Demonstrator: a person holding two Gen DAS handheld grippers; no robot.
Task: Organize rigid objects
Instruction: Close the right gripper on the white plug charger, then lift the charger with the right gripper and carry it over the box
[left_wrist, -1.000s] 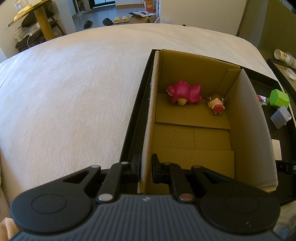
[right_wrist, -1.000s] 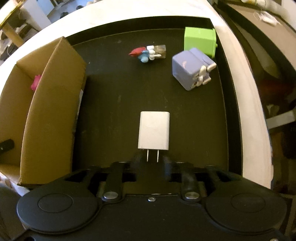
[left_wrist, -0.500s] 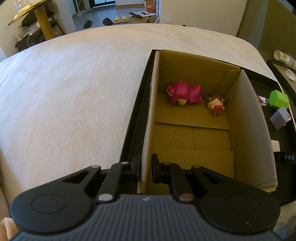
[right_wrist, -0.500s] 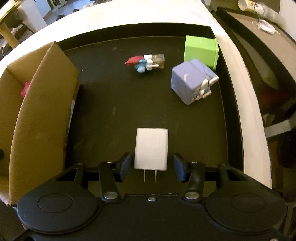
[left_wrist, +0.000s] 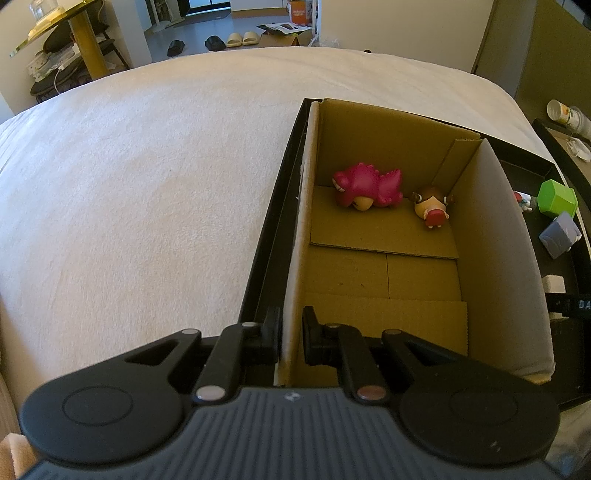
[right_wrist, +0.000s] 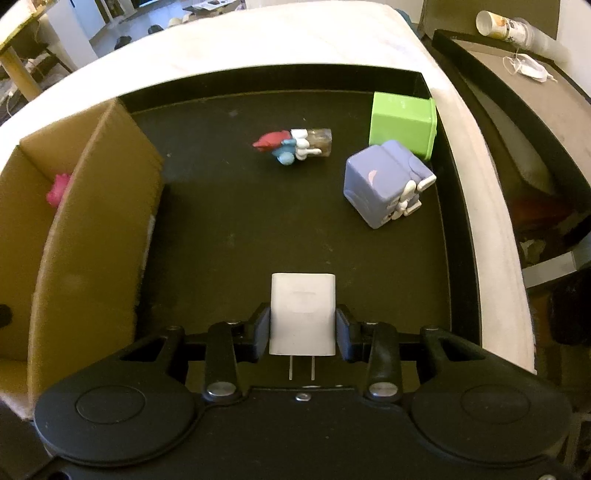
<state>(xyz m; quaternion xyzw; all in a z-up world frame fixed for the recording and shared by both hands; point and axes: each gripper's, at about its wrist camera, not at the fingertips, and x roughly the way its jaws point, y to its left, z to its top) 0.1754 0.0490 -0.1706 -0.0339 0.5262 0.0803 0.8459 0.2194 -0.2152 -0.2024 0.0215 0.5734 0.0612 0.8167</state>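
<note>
Since a second ago the right gripper (right_wrist: 303, 334) has been brought forward over the white wall charger (right_wrist: 303, 314): then its jaws stood nearly together behind the prongs, half a second ago they were spread wide beside the body, and now they are closing, with the charger between them and the pads at or almost at its two sides. Whether full pressure is already applied cannot be told. The charger is still lying flat on the floor of the black tray (right_wrist: 240, 229), prongs toward the camera. From this a grasp is judged to be in hand, with the lift and the carry to the cardboard box (right_wrist: 99, 236) not yet begun.

Nothing is altered on the other side. The left gripper (left_wrist: 290, 338) is kept clamped on the near end of the box's left wall, so the box is judged to be steadied for the coming drop.

Only in the left wrist view is the box's inside laid open: a pink dinosaur toy (left_wrist: 367, 182) and a small brown-and-red figurine (left_wrist: 432, 206) are seen lying at its far end, with the nearer floor bare. In the right wrist view just a pink scrap is glimpsed over the wall.

Only in the right wrist view is the tray floor shown whole: a small red-capped blue figure (right_wrist: 293, 146), a green cube (right_wrist: 402, 123) and a lilac cube (right_wrist: 384, 182) touching it are left to be sorted, well apart from the charger. In the left wrist view these are squeezed against the right edge.
</note>
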